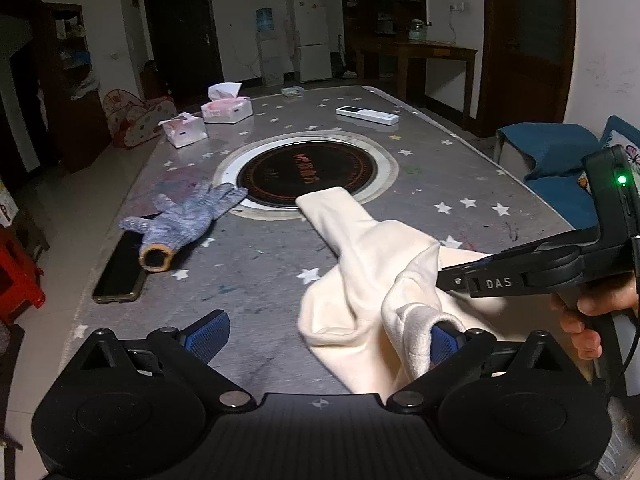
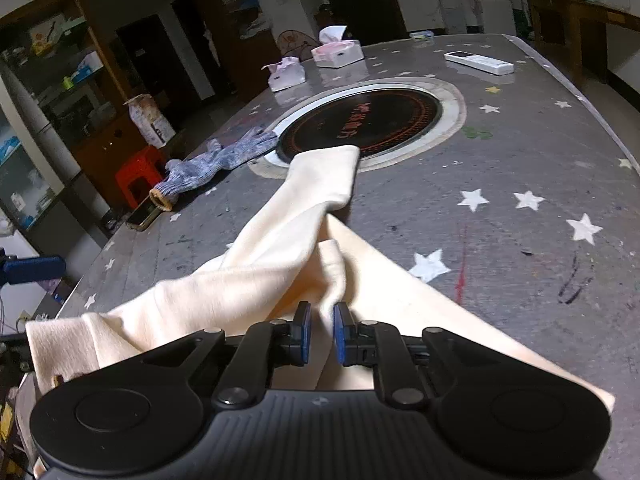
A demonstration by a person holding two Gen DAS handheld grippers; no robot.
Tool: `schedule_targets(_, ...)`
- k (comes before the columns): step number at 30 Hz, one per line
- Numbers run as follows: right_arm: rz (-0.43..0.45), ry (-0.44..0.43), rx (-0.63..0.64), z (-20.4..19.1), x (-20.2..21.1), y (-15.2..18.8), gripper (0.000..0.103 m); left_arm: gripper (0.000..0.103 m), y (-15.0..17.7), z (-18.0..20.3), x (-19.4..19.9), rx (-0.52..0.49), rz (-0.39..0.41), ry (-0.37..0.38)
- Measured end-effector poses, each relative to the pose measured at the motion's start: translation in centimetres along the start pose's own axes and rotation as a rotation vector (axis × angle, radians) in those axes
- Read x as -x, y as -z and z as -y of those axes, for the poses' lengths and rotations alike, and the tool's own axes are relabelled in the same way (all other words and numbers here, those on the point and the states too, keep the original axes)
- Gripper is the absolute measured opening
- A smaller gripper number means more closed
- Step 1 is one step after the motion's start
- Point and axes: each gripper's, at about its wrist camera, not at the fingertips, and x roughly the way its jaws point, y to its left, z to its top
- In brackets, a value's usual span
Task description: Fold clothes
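Table [image 1: 460,184], cooktop [image 1: 308,174] at centre: the cream garment [image 2: 280,248] trails from the near edge towards twelve o'clock, its sleeve end on the cooktop rim. The right gripper [image 2: 320,330], jaws nearly closed, pinches a raised fold, presumably to carry it over. The left gripper [image 1: 326,338] stands wide open at six o'clock, cloth draped over its right finger [image 1: 442,340], gripping nothing.

My left hand-held gripper [image 1: 326,336] sits along the bottom of its own view, angled down, jaws spread wide; a fold of cream cloth [image 1: 404,320] drapes over its right blue pad [image 1: 442,342] while the left one stands bare. My right hand-held gripper [image 2: 321,330] points down too, low centre in its frame, blue pads nearly together with a thin ridge of cloth pinched between them. At the right edge of the left view, fingers of my right hand [image 1: 580,320] wrap that gripper's handle.
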Motion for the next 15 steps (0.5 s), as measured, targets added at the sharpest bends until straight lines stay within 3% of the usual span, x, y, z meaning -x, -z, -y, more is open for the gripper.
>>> schedule_targets(2,0.014,0.007,0.01,-0.3,0.2,0.0,0.003,0.101,0.0,-0.2,0.3,-0.001,0.004,-0.01)
schedule_targets(7,0.069,0.03,0.012,-0.3,1.7,0.0,0.002,0.103,0.0,-0.2,0.7,-0.025,0.018,-0.007)
schedule_targets(15,0.164,0.104,0.007,0.8,6.6,0.2,0.002,0.103,1.5,-0.5,0.2,-0.038,-0.028,-0.013)
